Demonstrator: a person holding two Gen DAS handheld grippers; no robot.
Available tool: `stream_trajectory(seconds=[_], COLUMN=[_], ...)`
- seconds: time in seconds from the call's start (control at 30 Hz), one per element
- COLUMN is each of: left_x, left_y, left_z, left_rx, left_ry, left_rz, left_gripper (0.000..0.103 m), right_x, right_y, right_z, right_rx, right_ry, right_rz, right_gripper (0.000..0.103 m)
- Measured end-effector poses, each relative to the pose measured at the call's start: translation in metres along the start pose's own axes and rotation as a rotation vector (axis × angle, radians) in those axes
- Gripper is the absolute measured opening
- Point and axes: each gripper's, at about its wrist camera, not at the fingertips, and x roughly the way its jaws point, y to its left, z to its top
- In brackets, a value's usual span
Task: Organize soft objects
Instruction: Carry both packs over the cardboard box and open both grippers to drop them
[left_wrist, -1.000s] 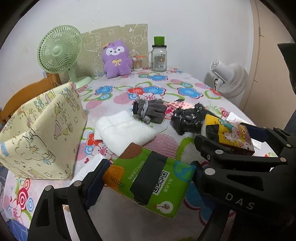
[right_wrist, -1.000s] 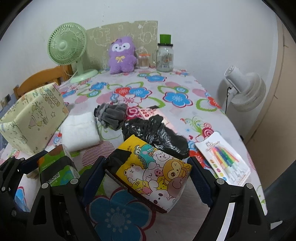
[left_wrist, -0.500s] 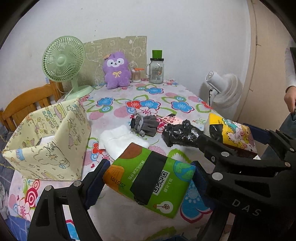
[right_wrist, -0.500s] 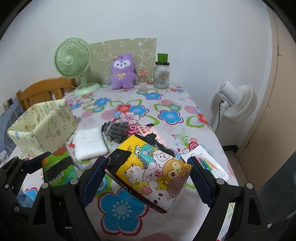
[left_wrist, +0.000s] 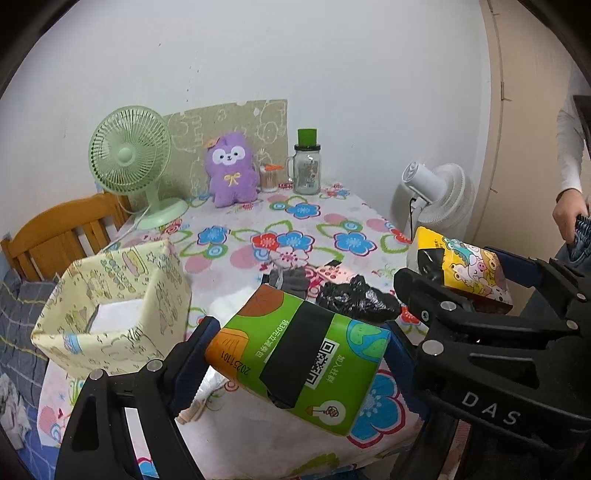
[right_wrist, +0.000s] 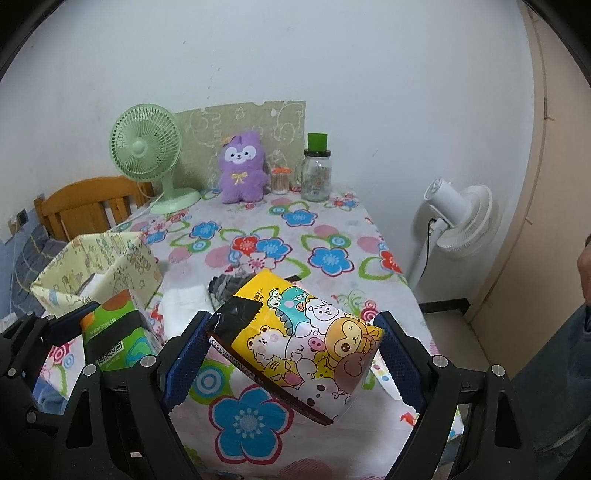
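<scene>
While each tool grips wide, left tool (left_wrist: 297, 345) clamps green pack (left_wrist: 299, 354), right tool (right_wrist: 291, 345) yellow pack (right_wrist: 295, 339).

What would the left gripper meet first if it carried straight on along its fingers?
Probably the crumpled black plastic bag or grey gloves on the floral tablecloth, just beyond the green tissue pack the left gripper holds. Depth is unclear.

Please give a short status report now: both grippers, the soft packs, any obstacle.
Left gripper shut on green tissue pack. Right gripper shut on yellow cartoon tissue pack. Both packs off the table. Pale yellow fabric box open, nothing blocking.
</scene>
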Motion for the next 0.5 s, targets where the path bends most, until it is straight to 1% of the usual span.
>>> stream_trajectory(seconds=[0.27,0.5], left_x=[-0.004,-0.003], left_y=[0.008,0.026], left_z=[0.012,0.019], left_rx=[-0.005,-0.027], left_ry=[-0.003,0.0], left_rz=[-0.013,0.0], left_gripper=[0.089,0.089], right_x=[-0.005,0.001], right_y=[0.006,0.022], right_z=[0.014,0.026], right_rx=[-0.007,-0.021], right_ry=[-0.013,-0.011], right_rz=[-0.008,0.002], right_gripper=[0.089,0.089])
